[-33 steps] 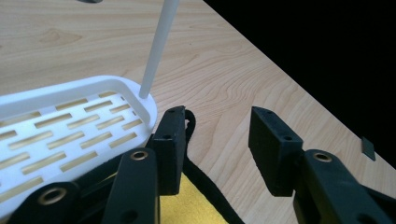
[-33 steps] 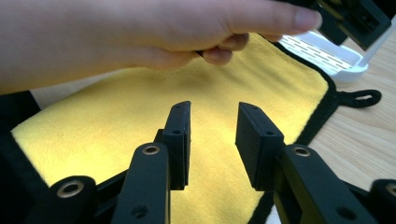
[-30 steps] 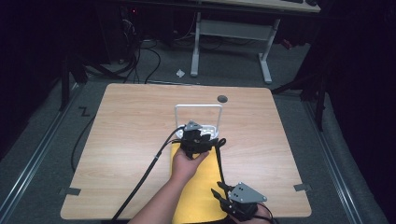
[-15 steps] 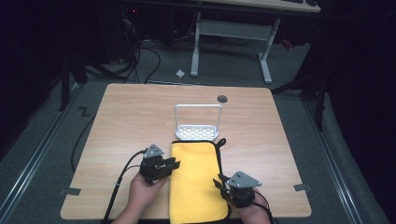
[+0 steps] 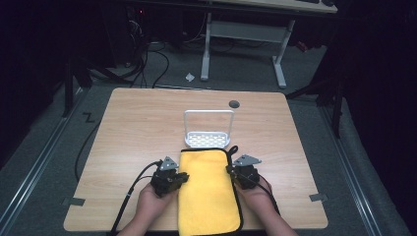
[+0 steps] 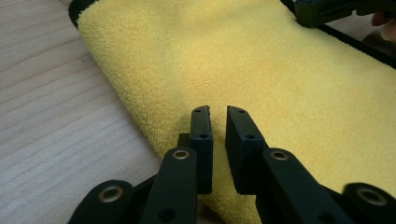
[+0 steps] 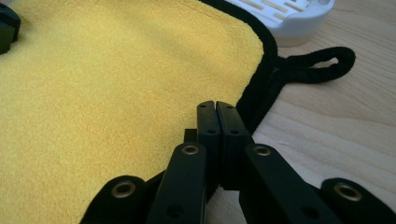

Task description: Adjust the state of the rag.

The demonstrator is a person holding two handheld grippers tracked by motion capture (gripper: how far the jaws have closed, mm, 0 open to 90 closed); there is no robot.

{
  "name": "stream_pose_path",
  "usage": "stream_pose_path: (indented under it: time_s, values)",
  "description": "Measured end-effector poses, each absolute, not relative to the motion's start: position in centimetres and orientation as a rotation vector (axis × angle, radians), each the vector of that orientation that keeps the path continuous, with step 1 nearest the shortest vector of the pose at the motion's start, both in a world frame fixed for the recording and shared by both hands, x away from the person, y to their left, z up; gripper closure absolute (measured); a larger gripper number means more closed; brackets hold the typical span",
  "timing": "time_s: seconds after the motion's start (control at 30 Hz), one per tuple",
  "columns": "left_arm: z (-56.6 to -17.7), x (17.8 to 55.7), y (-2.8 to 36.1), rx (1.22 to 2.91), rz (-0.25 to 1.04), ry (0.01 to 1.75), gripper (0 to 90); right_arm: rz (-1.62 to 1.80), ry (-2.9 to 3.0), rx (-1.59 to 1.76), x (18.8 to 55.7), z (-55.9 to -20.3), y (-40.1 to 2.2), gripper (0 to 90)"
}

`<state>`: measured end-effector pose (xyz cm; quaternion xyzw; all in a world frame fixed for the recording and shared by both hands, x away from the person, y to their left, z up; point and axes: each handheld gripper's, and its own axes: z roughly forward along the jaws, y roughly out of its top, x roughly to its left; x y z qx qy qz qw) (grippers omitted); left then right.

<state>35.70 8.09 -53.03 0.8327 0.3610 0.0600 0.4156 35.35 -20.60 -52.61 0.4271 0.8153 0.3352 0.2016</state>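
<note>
A folded yellow cloth with black trim lies at the table's near edge. My left gripper sits at its left folded edge. In the left gripper view, the left gripper has just been closing; a narrow gap remains, cloth under the tips, nothing clearly pinched. My right gripper rests at the cloth's right edge near the far corner. In the right gripper view, the right gripper has just closed fully, its jaws together over the black trim of the cloth, nothing seen between them.
A white slotted rack with an upright handle stands just beyond the cloth, touching its far edge. The cloth's black hanging loop lies on the wooden table beside the rack. A dark round hole sits farther back.
The left hand came back from the rack to the cloth's left edge. The right hand moved forward along the cloth's right edge. Both pairs of jaws narrowed.
</note>
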Motion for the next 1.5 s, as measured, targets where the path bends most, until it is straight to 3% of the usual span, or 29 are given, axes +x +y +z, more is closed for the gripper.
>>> stream_pose_path:
  time_s: [0.33, 0.43, 0.53, 0.63, 0.77, 0.93, 1.27, 1.5]
  values:
    - [-53.0, 33.5, 6.8, 2.088, 0.026, 0.839, 74.0, 0.944, 2.306, 1.150, 31.5, -52.6, -22.8, 85.5]
    - [-52.5, 33.8, 7.1, 2.081, 0.079, 0.845, 70.3, 0.964, 2.301, 1.160, 31.4, -52.7, -23.0, 85.1]
    - [-52.0, 35.3, 8.2, 2.004, 0.114, 0.928, 61.6, 0.963, 2.300, 1.147, 31.5, -52.8, -22.9, 85.0]
    - [-52.2, 37.1, 8.6, 1.980, 0.122, 0.995, 45.4, 0.965, 2.299, 1.147, 31.5, -52.8, -22.9, 84.9]
    - [-52.7, 39.2, 8.9, 1.898, 0.080, 1.084, 41.4, 0.967, 2.298, 1.145, 31.5, -52.8, -22.9, 84.8]
    - [-52.9, 40.7, 8.2, 1.881, 0.010, 1.122, 48.0, 0.970, 2.296, 1.144, 31.5, -52.8, -22.9, 84.6]
    - [-53.5, 40.0, 6.6, 1.978, 0.111, 1.072, 77.7, 0.989, 2.292, 1.169, 31.6, -52.8, -23.0, 83.5]
    - [-53.7, 39.1, 6.2, 1.979, 0.205, 1.051, 81.6, 1.031, 2.198, 1.243, 32.4, -51.8, -23.2, 68.7]
